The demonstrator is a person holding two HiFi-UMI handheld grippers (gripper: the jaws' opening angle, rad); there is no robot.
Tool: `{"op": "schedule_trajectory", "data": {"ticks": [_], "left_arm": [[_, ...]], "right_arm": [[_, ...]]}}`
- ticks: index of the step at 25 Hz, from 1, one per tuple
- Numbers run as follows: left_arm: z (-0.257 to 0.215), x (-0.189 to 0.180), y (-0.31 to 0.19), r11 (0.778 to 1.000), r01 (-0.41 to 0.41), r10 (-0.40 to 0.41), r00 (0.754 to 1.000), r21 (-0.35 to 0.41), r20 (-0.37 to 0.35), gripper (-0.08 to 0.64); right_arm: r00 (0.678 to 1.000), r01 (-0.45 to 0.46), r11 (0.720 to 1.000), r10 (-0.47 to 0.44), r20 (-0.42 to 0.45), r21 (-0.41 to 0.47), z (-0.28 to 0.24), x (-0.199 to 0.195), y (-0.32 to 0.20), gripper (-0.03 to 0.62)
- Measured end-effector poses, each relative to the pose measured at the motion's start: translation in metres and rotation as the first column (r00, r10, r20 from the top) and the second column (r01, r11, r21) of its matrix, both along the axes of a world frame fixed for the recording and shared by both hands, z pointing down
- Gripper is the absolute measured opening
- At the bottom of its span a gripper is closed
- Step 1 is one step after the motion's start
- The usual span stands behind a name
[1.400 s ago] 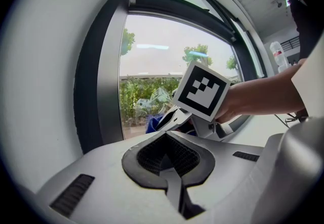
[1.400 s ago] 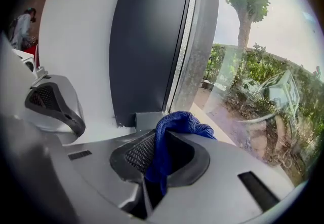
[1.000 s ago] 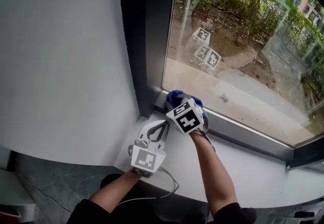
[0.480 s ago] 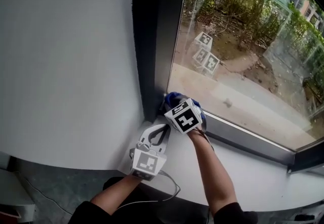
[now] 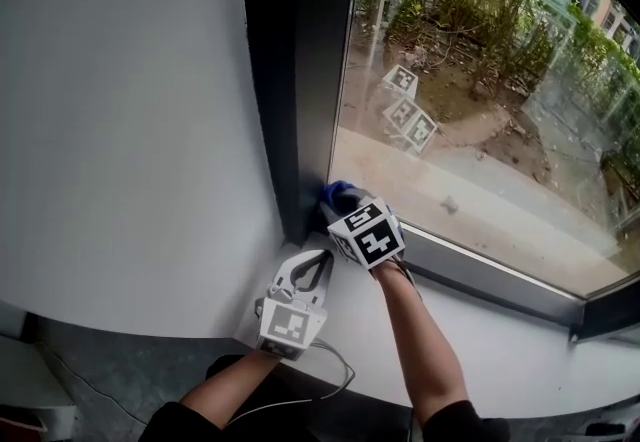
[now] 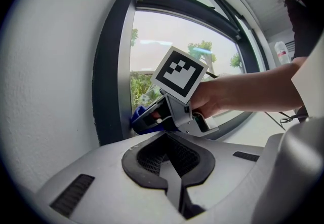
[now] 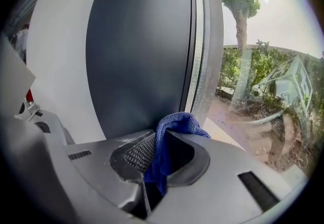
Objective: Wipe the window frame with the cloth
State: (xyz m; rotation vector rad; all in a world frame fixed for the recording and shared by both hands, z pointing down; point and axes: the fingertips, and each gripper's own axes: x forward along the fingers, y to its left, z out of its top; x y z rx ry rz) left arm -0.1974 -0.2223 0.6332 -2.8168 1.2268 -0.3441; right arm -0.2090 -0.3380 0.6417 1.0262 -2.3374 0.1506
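Note:
A blue cloth (image 5: pixel 337 194) is pressed into the lower left corner of the dark window frame (image 5: pixel 300 80), where the upright meets the bottom rail (image 5: pixel 480 270). My right gripper (image 5: pixel 340 205) is shut on the cloth. In the right gripper view the blue cloth (image 7: pixel 174 126) bunches out between the closed jaws of that gripper (image 7: pixel 159 152), right against the frame's upright (image 7: pixel 142 56). My left gripper (image 5: pixel 318 262) rests on the white sill just below and left of it, shut with nothing in it. The left gripper view shows the cloth (image 6: pixel 139 116) touching the frame (image 6: pixel 109 91).
The white sill (image 5: pixel 500 340) runs along below the glass pane (image 5: pixel 480 110), and a white wall (image 5: pixel 130 130) stands on the left. A thin cable (image 5: pixel 335 370) hangs off the sill edge beneath my left gripper. The marker cubes are reflected in the glass.
My right gripper has slid the cloth a little to the left, tighter into the frame's corner. The left gripper has stayed about where it was on the sill.

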Motion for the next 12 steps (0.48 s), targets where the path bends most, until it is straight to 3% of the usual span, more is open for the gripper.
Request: {"op": "schedule_trajectory", "data": {"ticks": [8, 12], "left_arm": [[-0.041, -0.012, 0.015, 0.996, 0.075, -0.073, 0.996, -0.05, 0.04, 0.003], [-0.065, -0.019, 0.024, 0.987, 0.14, -0.134, 0.988, -0.08, 0.071, 0.003]], "right_arm": [[0.999, -0.034, 0.998, 0.032, 0.04, 0.052, -0.049, -0.003, 0.001, 0.032], [0.999, -0.044, 0.998, 0.044, 0.009, 0.041, -0.063, -0.005, -0.004, 0.031]]}}
